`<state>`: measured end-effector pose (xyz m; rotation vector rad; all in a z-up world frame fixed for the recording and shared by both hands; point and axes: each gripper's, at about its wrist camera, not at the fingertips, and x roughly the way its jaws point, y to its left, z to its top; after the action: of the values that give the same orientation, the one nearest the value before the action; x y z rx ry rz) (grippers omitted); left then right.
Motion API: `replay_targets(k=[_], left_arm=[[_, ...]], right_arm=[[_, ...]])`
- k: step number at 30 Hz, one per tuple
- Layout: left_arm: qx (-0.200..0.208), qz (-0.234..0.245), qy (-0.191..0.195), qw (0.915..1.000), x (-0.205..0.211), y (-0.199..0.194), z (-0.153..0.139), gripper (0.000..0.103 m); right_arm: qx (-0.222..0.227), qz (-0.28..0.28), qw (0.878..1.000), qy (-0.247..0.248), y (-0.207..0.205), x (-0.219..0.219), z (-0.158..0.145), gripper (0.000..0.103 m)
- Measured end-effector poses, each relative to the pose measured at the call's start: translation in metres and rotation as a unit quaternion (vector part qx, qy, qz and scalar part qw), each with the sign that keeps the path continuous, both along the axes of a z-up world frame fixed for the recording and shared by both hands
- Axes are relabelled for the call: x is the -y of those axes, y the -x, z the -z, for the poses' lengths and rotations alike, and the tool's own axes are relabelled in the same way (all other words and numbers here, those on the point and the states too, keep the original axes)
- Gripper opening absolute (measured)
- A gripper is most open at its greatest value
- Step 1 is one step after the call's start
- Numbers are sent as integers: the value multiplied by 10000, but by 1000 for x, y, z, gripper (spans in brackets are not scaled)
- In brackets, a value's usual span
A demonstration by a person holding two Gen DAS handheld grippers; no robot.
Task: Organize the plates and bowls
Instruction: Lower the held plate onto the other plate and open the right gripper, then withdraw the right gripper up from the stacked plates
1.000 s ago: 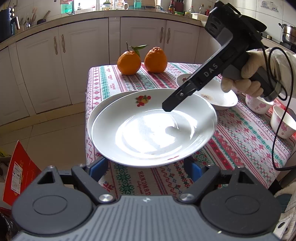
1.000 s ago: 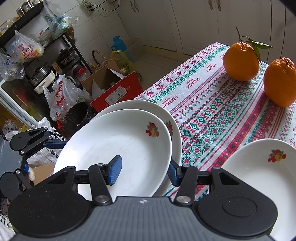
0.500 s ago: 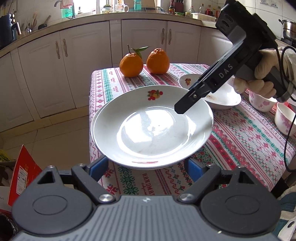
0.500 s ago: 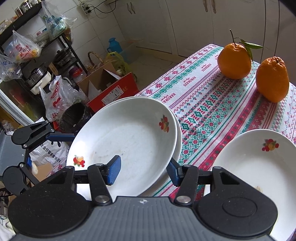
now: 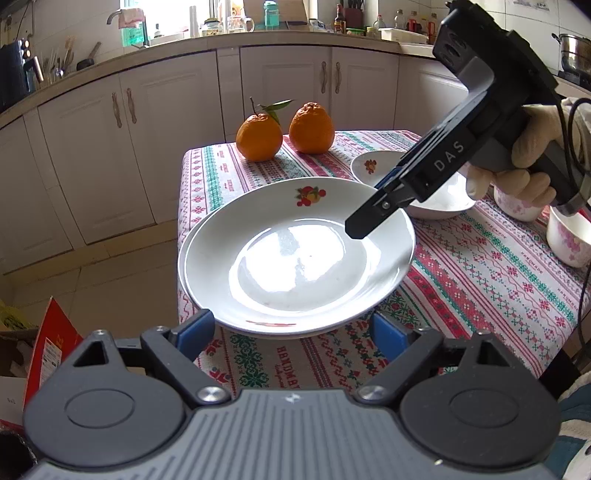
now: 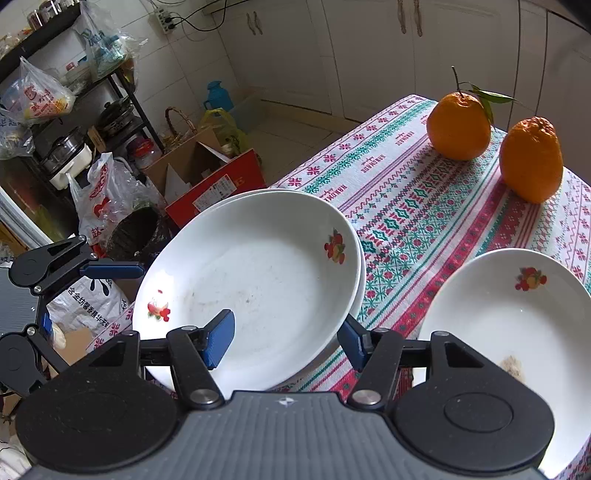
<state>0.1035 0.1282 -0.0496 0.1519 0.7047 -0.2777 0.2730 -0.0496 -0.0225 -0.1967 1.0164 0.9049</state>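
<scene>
1. Lower plate (image 5: 181,254): covered by the upper plate (image 5: 295,254) at the table's (image 5: 480,280) near left corner; only a thin rim sliver is seen.
2. Third plate (image 6: 517,325): cut off by the right edge in the right wrist view; partly hidden behind the right gripper (image 5: 373,218) in the left wrist view.
3. Pink-flowered cup (image 5: 570,236): cut off by the picture's right edge.
4. Second cup (image 5: 515,206): largely hidden by the gloved hand (image 5: 517,162).
5. Bottles on the counter (image 5: 343,22): too small for labels to be read.

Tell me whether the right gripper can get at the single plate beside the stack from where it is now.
Probably yes. The right gripper has just been opening and its pads are off the stacked plates. The single plate lies close beside it on the tablecloth, with nothing between them.
</scene>
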Motion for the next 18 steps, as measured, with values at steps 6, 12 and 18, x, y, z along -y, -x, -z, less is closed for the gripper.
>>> replay_targets(k=[6, 12, 18], left_arm=[[46, 13, 8, 10000, 3, 4, -1, 91], [169, 81, 96, 9998, 9, 16, -8, 91], [309, 136, 182, 9993, 17, 27, -17, 95]], right_arm=[[19, 87, 10000, 28, 11, 8, 1, 70], [208, 290, 9993, -135, 32, 25, -10, 79], [876, 885, 9920, -192, 71, 49, -22, 99]])
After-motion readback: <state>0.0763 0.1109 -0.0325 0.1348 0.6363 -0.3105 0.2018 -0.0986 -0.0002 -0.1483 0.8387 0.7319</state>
